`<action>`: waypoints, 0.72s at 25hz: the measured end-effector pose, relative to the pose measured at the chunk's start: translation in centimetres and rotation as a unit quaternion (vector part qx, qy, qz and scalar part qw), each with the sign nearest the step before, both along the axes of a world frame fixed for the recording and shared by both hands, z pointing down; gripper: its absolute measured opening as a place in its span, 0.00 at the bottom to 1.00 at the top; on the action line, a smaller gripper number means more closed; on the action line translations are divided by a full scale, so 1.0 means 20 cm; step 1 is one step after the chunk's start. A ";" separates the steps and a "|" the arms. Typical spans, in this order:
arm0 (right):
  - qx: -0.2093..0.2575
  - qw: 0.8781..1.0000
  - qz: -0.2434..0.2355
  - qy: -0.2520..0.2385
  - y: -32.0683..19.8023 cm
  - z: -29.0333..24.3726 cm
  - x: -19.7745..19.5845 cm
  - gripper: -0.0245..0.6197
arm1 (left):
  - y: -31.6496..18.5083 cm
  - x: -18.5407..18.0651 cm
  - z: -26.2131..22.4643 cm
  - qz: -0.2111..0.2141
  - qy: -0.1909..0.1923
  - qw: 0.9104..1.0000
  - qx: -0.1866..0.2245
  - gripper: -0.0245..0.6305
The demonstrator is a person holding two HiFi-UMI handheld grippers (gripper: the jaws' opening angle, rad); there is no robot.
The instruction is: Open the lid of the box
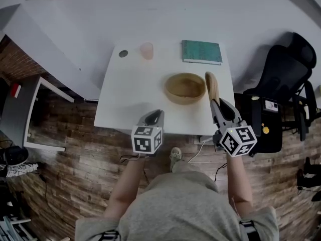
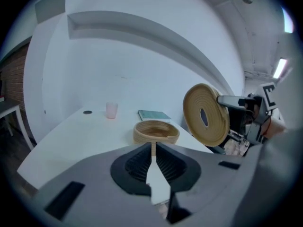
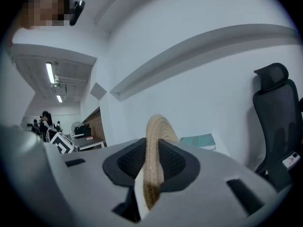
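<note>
White table (image 1: 130,94) fills the middle, with a black office chair (image 1: 288,69) close off its right edge. The woven lid (image 1: 212,86) looks light, stiff and rough enough to grip at its rim. The right gripper (image 1: 215,103) clamps it there on edge, just right of the open round box (image 1: 185,88). The left gripper (image 1: 156,113) is closed on nothing near the front edge. Bare tabletop lies left of the box, while a pink cup (image 1: 146,50) and a book (image 1: 201,51) crowd the back.
</note>
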State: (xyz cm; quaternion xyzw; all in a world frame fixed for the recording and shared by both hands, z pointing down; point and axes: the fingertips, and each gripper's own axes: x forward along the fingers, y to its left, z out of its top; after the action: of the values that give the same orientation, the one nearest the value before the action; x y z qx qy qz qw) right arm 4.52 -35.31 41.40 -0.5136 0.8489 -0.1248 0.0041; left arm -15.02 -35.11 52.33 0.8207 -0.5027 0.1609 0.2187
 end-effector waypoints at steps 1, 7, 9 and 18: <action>0.000 1.000 0.001 -0.011 0.04 0.00 0.01 0.16 | 0.04 0.01 -0.02 0.002 0.001 1.000 0.005 0.08; -0.001 0.998 0.013 -0.055 0.30 0.02 0.02 0.16 | 0.30 0.02 -0.08 0.009 -0.002 1.000 0.025 0.07; -0.005 0.997 0.013 -0.070 0.40 0.02 0.02 0.16 | 0.39 0.02 -0.09 0.005 0.006 1.000 0.025 0.07; -0.020 0.993 0.000 -0.113 0.79 0.04 0.06 0.16 | 0.80 0.04 -0.10 -0.016 0.022 0.999 0.025 0.07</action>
State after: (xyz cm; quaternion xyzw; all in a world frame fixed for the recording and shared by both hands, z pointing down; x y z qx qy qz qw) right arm 5.63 -19.52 42.23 -0.4962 0.8404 -0.1990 0.0893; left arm -14.22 -19.08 50.35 0.8211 -0.5146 0.1264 0.2121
